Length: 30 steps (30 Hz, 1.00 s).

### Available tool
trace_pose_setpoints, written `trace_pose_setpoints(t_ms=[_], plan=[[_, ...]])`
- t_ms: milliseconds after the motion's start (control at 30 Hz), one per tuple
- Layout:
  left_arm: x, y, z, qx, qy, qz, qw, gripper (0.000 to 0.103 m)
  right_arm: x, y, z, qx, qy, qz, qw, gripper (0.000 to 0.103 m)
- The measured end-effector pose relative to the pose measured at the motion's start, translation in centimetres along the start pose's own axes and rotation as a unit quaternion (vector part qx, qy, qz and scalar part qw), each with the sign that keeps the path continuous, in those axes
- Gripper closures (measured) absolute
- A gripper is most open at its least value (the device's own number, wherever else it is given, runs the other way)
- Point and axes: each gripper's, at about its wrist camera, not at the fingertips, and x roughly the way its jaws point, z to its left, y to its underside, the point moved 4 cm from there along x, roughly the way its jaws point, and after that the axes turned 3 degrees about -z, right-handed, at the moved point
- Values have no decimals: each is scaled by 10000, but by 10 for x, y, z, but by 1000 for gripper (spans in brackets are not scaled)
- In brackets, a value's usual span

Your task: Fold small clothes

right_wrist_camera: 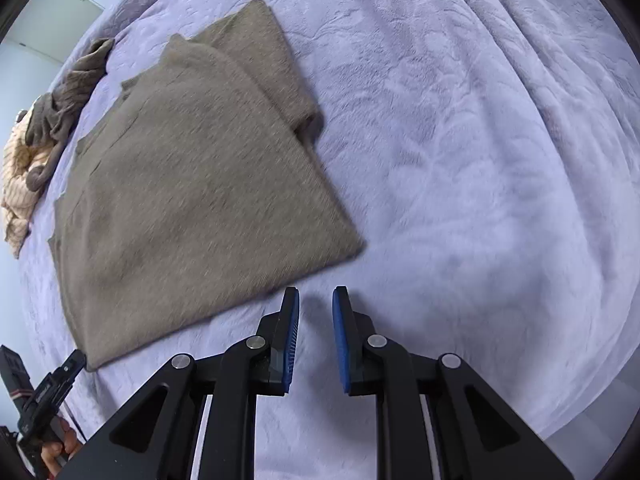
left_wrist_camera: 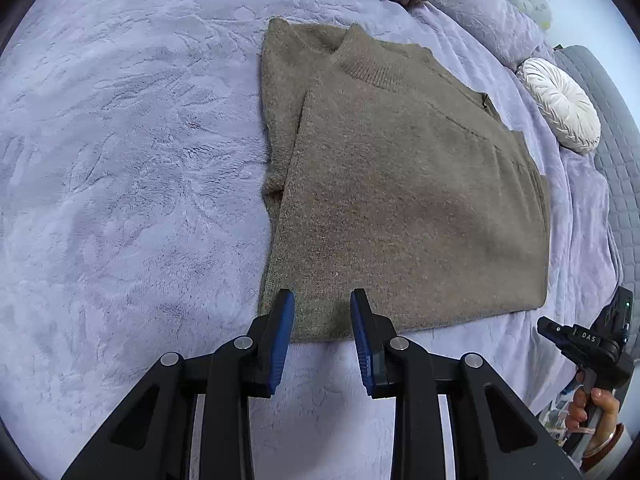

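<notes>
A brown knit sweater lies flat on the lavender blanket, sleeves folded in and collar at the far end. My left gripper hovers over the sweater's near hem by its left corner, jaws a little apart with nothing pinched. In the right wrist view the same sweater lies to the left. My right gripper stands just off the sweater's near corner, over bare blanket. Its blue pads are narrowly apart and hold nothing. A hand holds the right gripper's body at the lower right edge.
A white round cushion rests to the right of the sweater by a grey quilted mattress edge. A grey-brown garment pile and a cream striped cloth lie at the blanket's far side. The left gripper's body shows at the lower left.
</notes>
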Motion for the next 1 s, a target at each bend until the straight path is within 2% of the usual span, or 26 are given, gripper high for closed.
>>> trace_pose_setpoints(t_ms=[400,433,467,500,533,667,767,833,933,1000], plan=[[-22,10,2,259,-178,97,9995,72,-8,59,56,-285,-509,346,9977,84],[-22,10,4,248,-193,126,9994,57,-8,64,62,-325,-543,380,9973,84],[-24,11,6,222,-240,106,9994,25,-8,69,66,-360,-564,401,9970,84],[-27,11,8,187,-293,6,9994,15,-7,72,74,-408,-586,432,9965,84],[-33,11,10,166,-317,-139,9993,12,-8,76,77,-449,-607,461,9961,84],[-36,10,20,11,-279,-144,9995,12,-4,86,100,-607,-671,562,9943,82],[-38,8,27,-28,-458,-241,9987,11,1,89,117,-707,-691,640,9930,77],[-38,8,32,-42,-557,-269,9981,0,3,90,124,-733,-718,669,9925,67],[-38,8,37,-33,-624,-261,9977,0,4,94,135,-798,-767,699,9914,54],[-37,8,40,-51,-681,-231,9974,0,7,96,141,-843,-801,741,9905,50]])
